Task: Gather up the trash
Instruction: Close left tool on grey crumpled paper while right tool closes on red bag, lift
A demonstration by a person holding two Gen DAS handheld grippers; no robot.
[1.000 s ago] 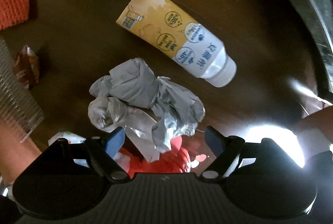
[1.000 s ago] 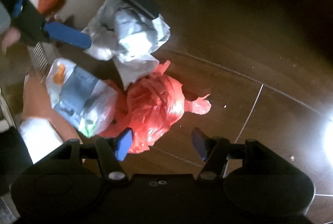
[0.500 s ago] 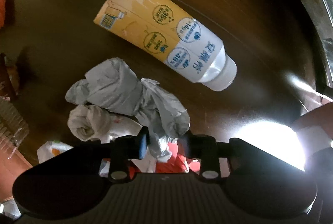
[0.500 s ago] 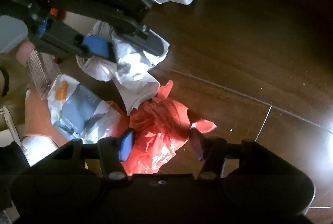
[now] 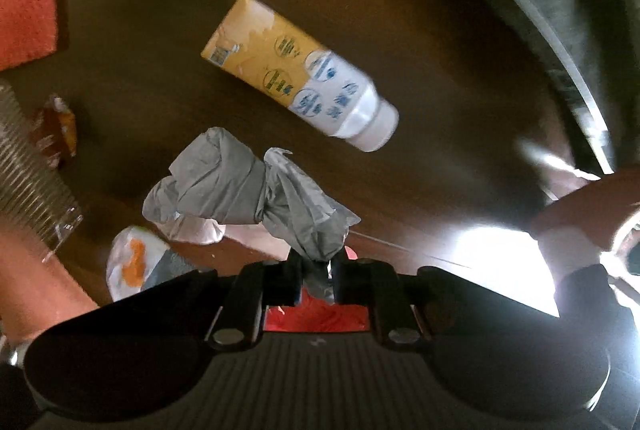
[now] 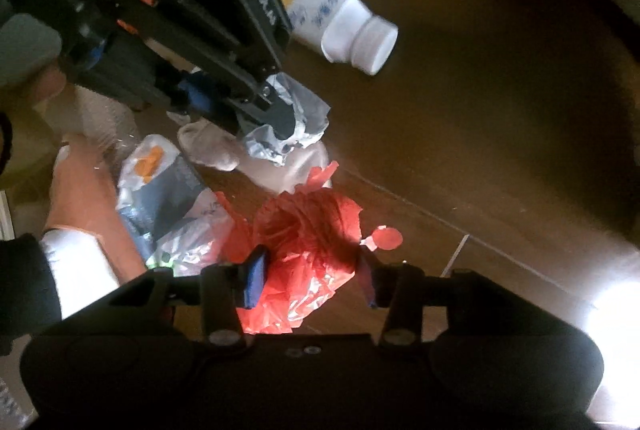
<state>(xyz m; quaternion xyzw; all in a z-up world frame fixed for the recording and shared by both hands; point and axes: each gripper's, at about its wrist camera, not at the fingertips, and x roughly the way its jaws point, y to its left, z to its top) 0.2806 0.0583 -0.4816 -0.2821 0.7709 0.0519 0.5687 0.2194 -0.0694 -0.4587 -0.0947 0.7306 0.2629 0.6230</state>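
My left gripper point(image 5: 316, 270) is shut on a crumpled grey plastic bag point(image 5: 248, 190) and holds it lifted off the dark wooden table; it also shows in the right wrist view point(image 6: 296, 122). My right gripper point(image 6: 310, 274) is open, its jaws either side of a crumpled red plastic bag point(image 6: 308, 238) on the table. A yellow and white bottle with a white cap point(image 5: 300, 74) lies on its side beyond; its cap end also shows in the right wrist view point(image 6: 352, 34). A white, blue and orange wrapper point(image 6: 164, 190) lies left of the red bag.
An orange sponge point(image 5: 26, 16) lies at far left. A clear ribbed plastic container point(image 5: 28, 158) and a small brown packet point(image 5: 54, 130) sit at left. A dark curved table rim point(image 5: 540, 14) runs along the right. A bright glare patch point(image 5: 500, 258) lies on the wood.
My left gripper closed on the grey bag and raised it off the table. My right gripper moved forward so the red bag sits between its open jaws.
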